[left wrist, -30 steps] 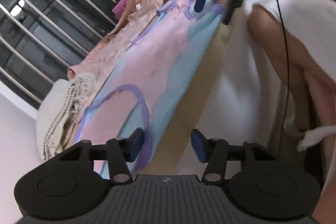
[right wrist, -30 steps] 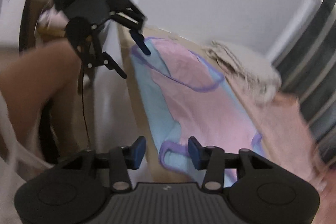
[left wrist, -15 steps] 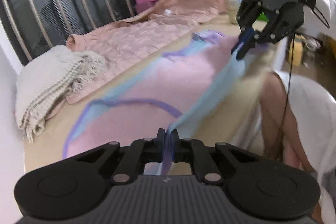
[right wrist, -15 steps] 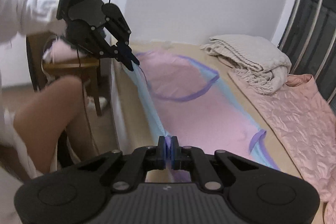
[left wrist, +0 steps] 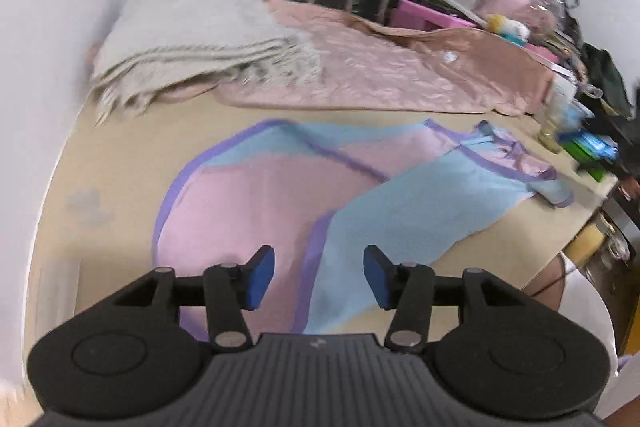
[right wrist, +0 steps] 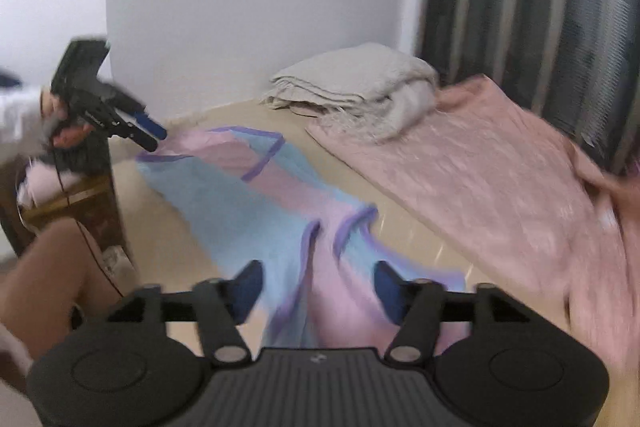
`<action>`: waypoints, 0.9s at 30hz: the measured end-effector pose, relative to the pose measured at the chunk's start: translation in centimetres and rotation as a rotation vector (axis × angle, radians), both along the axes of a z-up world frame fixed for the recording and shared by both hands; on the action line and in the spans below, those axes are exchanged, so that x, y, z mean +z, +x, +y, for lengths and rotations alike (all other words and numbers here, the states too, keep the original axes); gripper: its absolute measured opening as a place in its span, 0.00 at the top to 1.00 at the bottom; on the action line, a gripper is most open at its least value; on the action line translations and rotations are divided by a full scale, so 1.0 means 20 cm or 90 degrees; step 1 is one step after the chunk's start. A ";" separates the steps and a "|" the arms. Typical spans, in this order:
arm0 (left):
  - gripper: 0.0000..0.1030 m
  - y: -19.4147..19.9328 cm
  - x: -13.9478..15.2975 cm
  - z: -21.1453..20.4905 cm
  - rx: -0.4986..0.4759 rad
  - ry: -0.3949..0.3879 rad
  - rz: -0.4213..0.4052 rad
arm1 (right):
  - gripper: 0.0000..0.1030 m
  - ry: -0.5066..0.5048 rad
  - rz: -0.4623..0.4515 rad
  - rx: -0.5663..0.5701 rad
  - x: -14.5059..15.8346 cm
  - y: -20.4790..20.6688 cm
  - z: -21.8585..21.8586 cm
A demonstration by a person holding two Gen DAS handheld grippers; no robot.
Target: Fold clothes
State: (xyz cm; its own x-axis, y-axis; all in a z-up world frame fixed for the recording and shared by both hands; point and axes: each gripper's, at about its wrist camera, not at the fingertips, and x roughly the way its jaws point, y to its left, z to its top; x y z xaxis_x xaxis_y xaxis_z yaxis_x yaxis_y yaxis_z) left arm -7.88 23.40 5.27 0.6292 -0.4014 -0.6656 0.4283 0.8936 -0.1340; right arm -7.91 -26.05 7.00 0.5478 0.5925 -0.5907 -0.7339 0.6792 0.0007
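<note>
Beige table (left wrist: 120,163) by barred window, garment (left wrist: 280,195) flat with its blue edge laid over the pink, left gripper (left wrist: 319,277) and right gripper (right wrist: 319,285) both wide, empty, presumably freed for regripping.

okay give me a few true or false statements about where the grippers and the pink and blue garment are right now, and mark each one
1. The left gripper is open, gripping nothing. True.
2. The pink and blue garment hangs in the air between the grippers. False: it lies on the tan table, its blue near edge folded over the pink.
3. A folded grey blanket sits at the far corner, by the wall. True.
4. The right gripper is clamped on purple trim. False: its fingers are spread apart above the garment.
5. The quilted pink cover lies on top of the garment. False: it lies beside it.
</note>
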 end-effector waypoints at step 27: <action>0.78 0.01 -0.08 -0.01 0.048 0.101 -0.054 | 0.65 -0.070 0.004 -0.132 -0.10 0.08 -0.17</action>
